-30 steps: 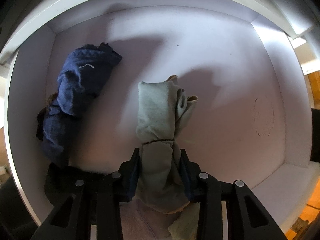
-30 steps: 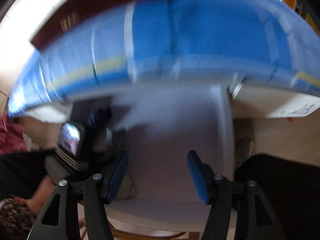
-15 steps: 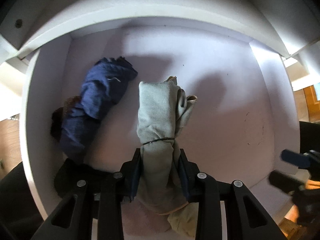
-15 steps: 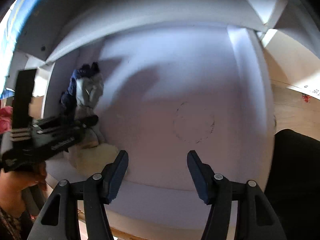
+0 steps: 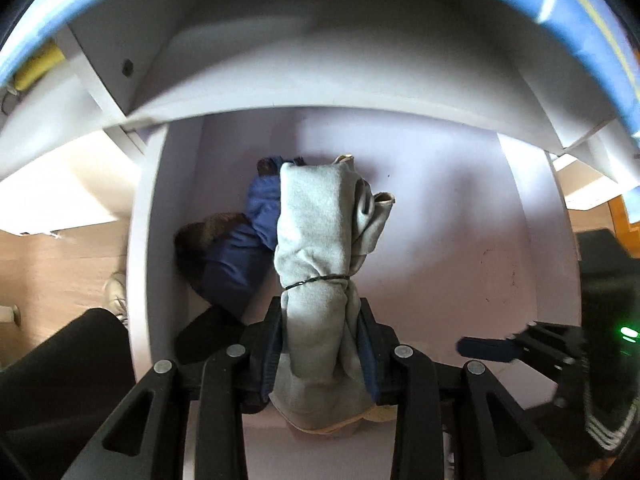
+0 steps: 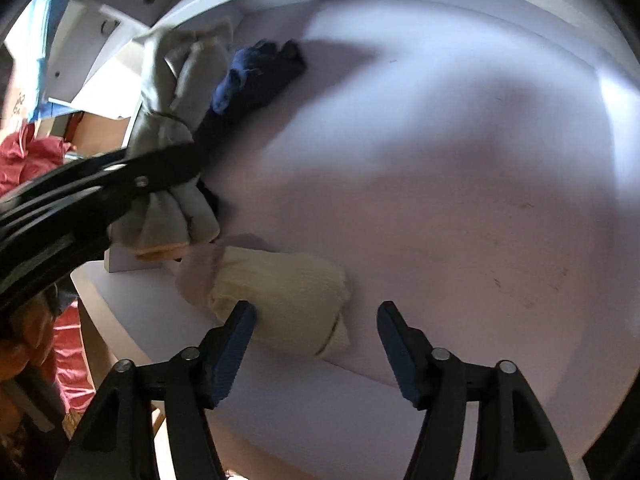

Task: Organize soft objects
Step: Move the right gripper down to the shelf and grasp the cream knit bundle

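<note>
My left gripper (image 5: 320, 344) is shut on a grey rolled sock bundle (image 5: 316, 232) tied with a dark band, held above the white drawer (image 5: 460, 220). It shows from the side in the right wrist view (image 6: 176, 92). A navy bundle (image 5: 248, 252) with a brown piece lies at the drawer's left wall, also in the right wrist view (image 6: 252, 76). A cream rolled bundle (image 6: 284, 300) lies at the drawer's front. My right gripper (image 6: 316, 340) is open just in front of it, the left finger (image 6: 236, 336) beside the roll. It shows in the left wrist view (image 5: 492, 350).
The drawer's right half (image 6: 480, 200) is bare with faint marks. A white cabinet shelf (image 5: 320, 72) overhangs the drawer's back. Blue fabric (image 5: 560, 4) lies above it. Red cloth (image 6: 28, 156) lies outside on the left. Wood floor (image 5: 60, 264) is around.
My left gripper has pulled back and up with the grey bundle; the drawer looks smaller. My right gripper has moved in and down to the cream bundle at the drawer's front.
</note>
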Motion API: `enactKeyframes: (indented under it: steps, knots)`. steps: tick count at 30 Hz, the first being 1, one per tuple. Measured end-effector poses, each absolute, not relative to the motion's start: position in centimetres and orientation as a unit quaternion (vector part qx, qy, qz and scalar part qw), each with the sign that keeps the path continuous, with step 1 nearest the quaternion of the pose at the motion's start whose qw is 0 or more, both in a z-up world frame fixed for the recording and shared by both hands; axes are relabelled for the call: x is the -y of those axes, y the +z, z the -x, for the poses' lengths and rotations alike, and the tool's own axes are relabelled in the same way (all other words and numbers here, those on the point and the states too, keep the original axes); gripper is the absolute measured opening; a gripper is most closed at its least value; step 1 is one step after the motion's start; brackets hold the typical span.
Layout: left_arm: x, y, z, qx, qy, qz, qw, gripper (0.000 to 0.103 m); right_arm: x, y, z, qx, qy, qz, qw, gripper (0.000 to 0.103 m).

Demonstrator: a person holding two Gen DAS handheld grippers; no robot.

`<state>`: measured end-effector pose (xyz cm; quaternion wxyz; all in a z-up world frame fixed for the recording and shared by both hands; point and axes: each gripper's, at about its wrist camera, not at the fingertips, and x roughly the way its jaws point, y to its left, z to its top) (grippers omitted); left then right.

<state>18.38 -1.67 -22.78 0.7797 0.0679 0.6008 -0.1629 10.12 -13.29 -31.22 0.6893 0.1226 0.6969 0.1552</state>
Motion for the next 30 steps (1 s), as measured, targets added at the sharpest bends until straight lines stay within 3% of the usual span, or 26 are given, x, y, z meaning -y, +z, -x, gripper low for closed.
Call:
enactKeyframes:
  steps: [14, 18, 21, 26, 30]
  knots:
    - [2.0, -19.4, -17.5, -0.564, -0.163, -0.086, 0.805, 0.034, 11.6, -33.8, -11.5, -0.717, 0.217, -0.199, 0.632, 0.072]
    - [2.2, -19.4, -17.0, -0.564, -0.158, -0.083, 0.806, 0.034, 10.8, -33.9, -11.5, -0.717, 0.244, -0.174, 0.629, 0.055]
    - [2.6, -19.8, -16.9, -0.567, -0.159, -0.080, 0.804, 0.034, 11.3, -33.2, -11.4, -0.712, 0.230, -0.163, 0.643, 0.048]
    - [3.4, -20.1, -16.8, -0.566, -0.168, -0.094, 0.802, 0.034, 14.7, -31.1, -12.1, -0.686, 0.133, -0.084, 0.710, 0.048]
    - [3.6, -20.2, -16.8, -0.565, -0.169, -0.096, 0.802, 0.034, 17.7, -30.6, -12.3, -0.680, 0.084, -0.102, 0.721, 0.050]
